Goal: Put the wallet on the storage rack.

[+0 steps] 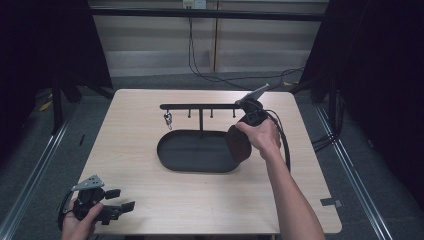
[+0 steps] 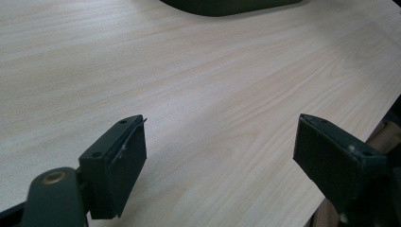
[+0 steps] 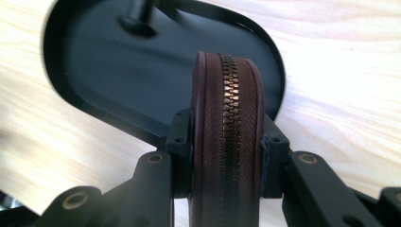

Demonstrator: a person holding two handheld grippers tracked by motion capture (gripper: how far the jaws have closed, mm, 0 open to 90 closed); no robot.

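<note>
Left matte-black two-jaw gripper (image 1: 120,200), at the near left corner of the tabletop: a grey three-cornered plate (image 1: 88,183) with small dark holes sits on top, and a black cable loops along its left side. In the left gripper view, each jaw ends in a rectangular block faced with a flat dark pad (image 2: 130,161); a brass-coloured rivet marks the arm joint, and small screw holes dot the block tops.

Right matte-black two-jaw gripper (image 3: 227,151): arms carry brass-ringed pivots. In the high view, a grey plate tops it and a thick black cable (image 1: 286,145) trails back. Forearms are bare; no sleeves visible.
</note>
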